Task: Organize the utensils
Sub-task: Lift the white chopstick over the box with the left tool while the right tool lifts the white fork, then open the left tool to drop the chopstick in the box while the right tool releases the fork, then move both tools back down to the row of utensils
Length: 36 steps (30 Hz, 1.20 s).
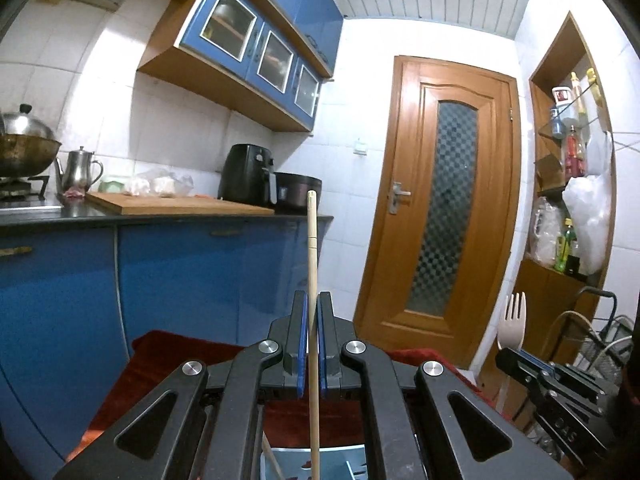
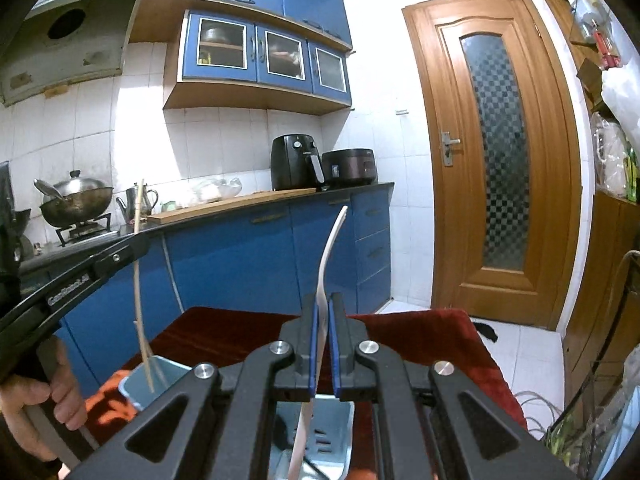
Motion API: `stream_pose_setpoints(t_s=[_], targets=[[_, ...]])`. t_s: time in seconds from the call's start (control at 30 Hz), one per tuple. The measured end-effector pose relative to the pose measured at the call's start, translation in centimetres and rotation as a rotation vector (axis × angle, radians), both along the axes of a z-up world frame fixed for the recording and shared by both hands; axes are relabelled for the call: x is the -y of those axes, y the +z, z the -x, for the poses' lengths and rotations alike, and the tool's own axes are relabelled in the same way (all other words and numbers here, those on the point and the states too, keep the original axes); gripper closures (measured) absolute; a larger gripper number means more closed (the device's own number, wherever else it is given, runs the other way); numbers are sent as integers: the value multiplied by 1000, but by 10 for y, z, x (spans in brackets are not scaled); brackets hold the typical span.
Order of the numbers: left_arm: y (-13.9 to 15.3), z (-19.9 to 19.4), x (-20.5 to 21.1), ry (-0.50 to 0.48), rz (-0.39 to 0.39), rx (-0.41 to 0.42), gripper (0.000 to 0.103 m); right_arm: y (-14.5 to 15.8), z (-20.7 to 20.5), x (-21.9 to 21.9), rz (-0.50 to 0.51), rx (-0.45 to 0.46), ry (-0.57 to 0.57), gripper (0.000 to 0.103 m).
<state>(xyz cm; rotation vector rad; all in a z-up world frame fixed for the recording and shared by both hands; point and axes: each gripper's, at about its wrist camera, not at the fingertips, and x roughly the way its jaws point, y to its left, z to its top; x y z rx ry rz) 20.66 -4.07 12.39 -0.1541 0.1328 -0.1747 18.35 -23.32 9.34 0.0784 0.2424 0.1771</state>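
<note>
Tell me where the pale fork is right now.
The pale fork is clamped upright between the blue pads of the right tongs, above a light blue holder on the red cloth; the left wrist view shows its tines at far right.

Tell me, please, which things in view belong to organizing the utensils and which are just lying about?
Job:
- thin wooden chopstick, in left gripper
- cream plastic fork, in right gripper
- light-blue slotted holder

Lying about:
- black air fryer
- steel kettle
- wooden cutting board
</note>
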Motion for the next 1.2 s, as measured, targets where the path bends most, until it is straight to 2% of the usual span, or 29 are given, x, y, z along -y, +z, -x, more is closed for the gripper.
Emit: stream_pose_setpoints(t_s=[0.17, 0.5, 0.53, 0.6, 0.67, 0.7, 0.93, 1.2], targets=[[-20, 3, 3, 0, -30, 5, 99, -17, -11, -3, 24, -30, 10, 96], [-39, 14, 1, -52, -73, -84, 98, -30, -9, -9, 31, -145, 117, 95], [-40, 16, 1, -53, -74, -92, 97, -29, -7, -10, 33, -151, 124, 92], [-41, 19, -1, -59, -75, -118, 82, -28, -1, -10, 31, -163, 136, 84], [-40, 24, -2, -65, -67, -133, 73, -25, 5, -10, 24, -166, 145, 82], [-39, 27, -3, -67, -63, -136, 72, -22, 9, -11, 26, -165, 145, 82], [-24, 55, -5, -83, -84, -118, 71, -3, 36, -13, 9, -135, 153, 82], [-5, 98, -3, -152, -86, -161, 68, 17, 75, -7, -49, -179, 137, 81]])
